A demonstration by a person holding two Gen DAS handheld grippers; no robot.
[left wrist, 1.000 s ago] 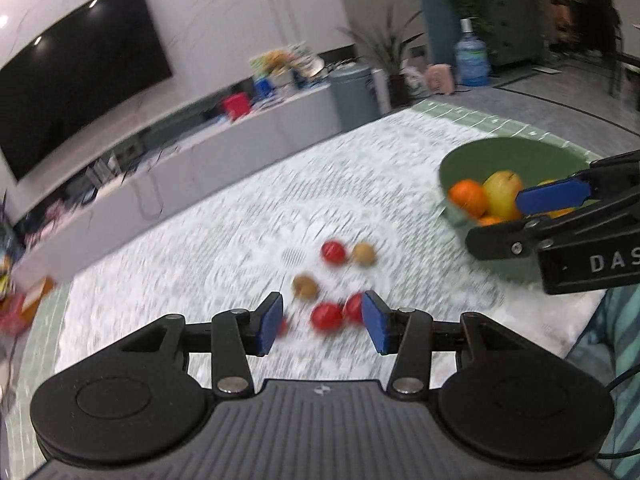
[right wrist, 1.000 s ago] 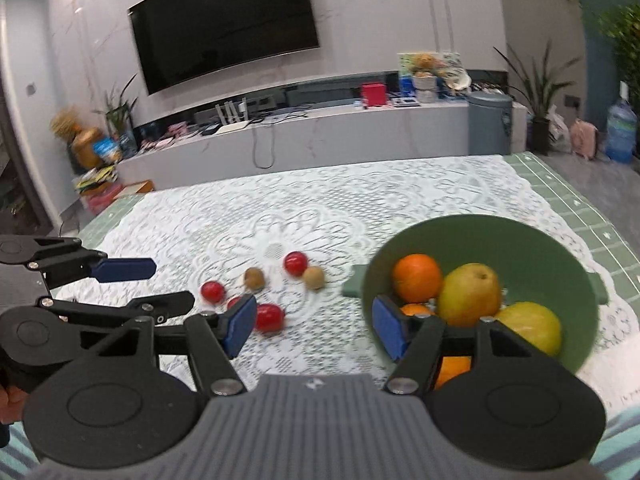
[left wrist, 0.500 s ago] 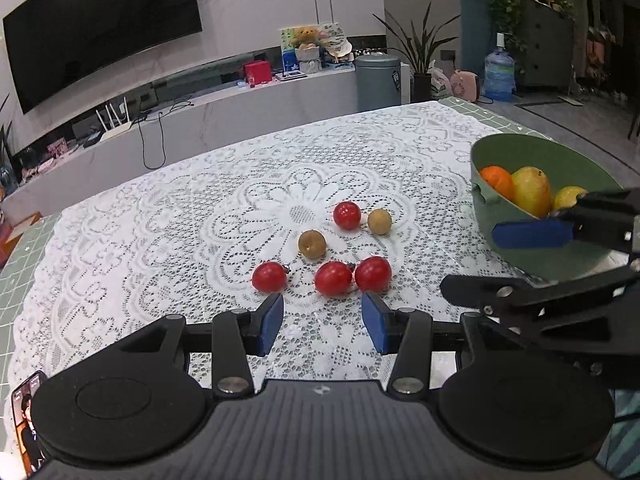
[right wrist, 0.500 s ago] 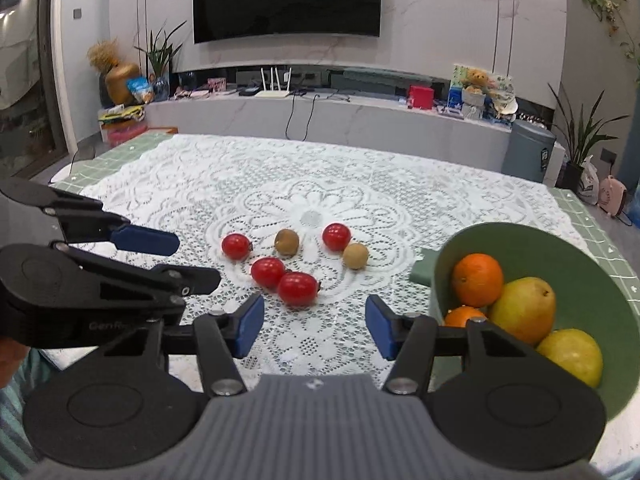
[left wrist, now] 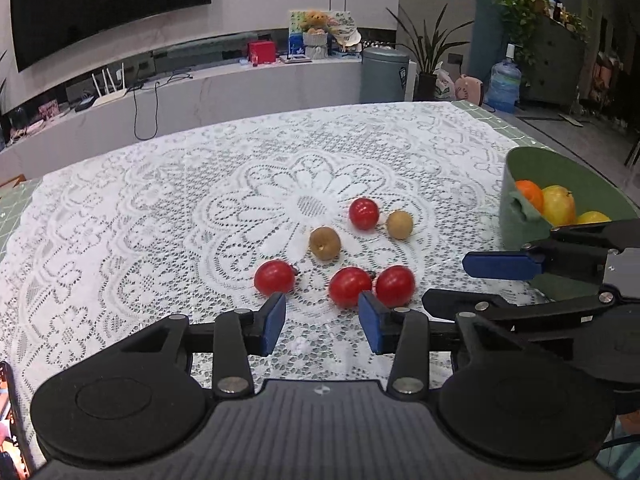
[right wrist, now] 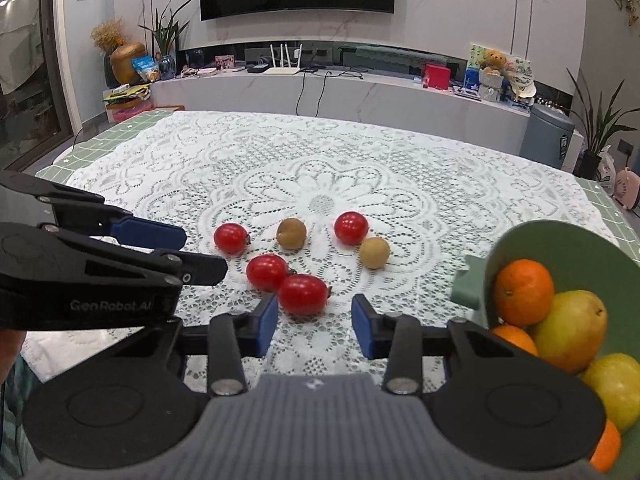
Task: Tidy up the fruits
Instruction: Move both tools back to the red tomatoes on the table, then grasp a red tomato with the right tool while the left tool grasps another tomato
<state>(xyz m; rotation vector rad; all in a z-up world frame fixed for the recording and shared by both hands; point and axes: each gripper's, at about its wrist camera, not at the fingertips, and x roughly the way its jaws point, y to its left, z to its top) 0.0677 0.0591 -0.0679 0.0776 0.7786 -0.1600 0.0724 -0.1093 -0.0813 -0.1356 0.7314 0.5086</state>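
Several red cherry tomatoes and two small brown fruits lie loose on the white lace tablecloth. My left gripper (left wrist: 322,322) hovers just short of two tomatoes (left wrist: 350,287) that touch each other. Its jaws are closing with nothing between them. My right gripper (right wrist: 315,326) sits right behind the nearest tomato (right wrist: 303,294). Its jaws are also closing, and the tomato is ahead of the pads, not between them. A green bowl (right wrist: 540,228) at the right holds an orange (right wrist: 523,293), a pear (right wrist: 570,330) and other fruit. Each gripper shows in the other's view: right gripper (left wrist: 476,284), left gripper (right wrist: 192,252).
The two brown fruits (left wrist: 325,243) (left wrist: 399,224) lie beyond the tomatoes, near one more tomato (left wrist: 364,214). The green bowl (left wrist: 520,216) stands close to the right gripper. A low white TV bench and a grey bin (left wrist: 384,74) stand beyond the table's far edge.
Both grippers have come down and closer to the tomatoes, and both views have rolled level. The right gripper's jaws have narrowed a lot, the left's a little.
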